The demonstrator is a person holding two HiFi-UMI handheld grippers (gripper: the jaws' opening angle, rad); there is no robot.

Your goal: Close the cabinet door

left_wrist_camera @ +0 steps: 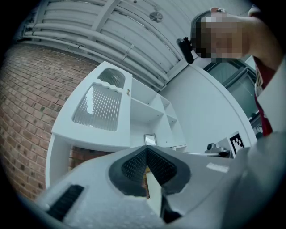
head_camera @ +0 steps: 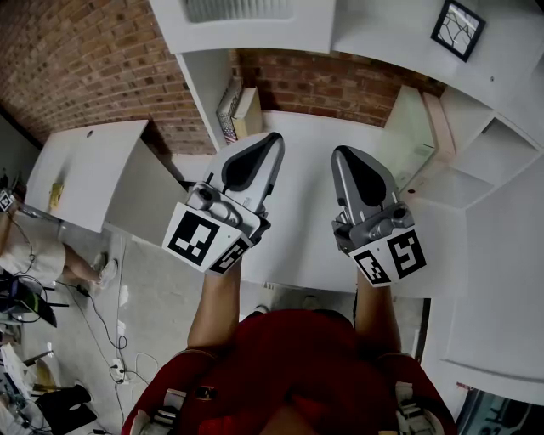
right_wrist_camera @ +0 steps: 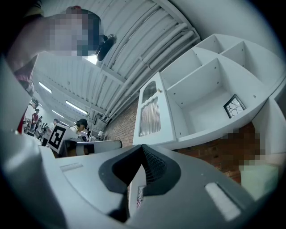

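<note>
The upper cabinet door [left_wrist_camera: 99, 107] is white with ribbed glass panes. It looks flush with the cabinet front and also shows in the right gripper view [right_wrist_camera: 150, 112]; only its lower pane [head_camera: 238, 8] reaches the top edge of the head view. Both grippers hover over the white counter [head_camera: 297, 246], pointing toward the wall and slightly up, well below the door. My left gripper [head_camera: 276, 138] [left_wrist_camera: 146, 148] is shut with nothing in it. The right gripper [head_camera: 340, 152] [right_wrist_camera: 143, 147] has its pads meeting at the tip, also holding nothing.
Open white shelves [right_wrist_camera: 210, 89] beside the door hold a small framed picture [head_camera: 458, 28]. Books [head_camera: 238, 110] stand in the niche under the cabinet against the brick wall [head_camera: 331, 81]. A pale green panel [head_camera: 408, 140] leans at the counter's right. A white panel [head_camera: 85, 170] juts out at left.
</note>
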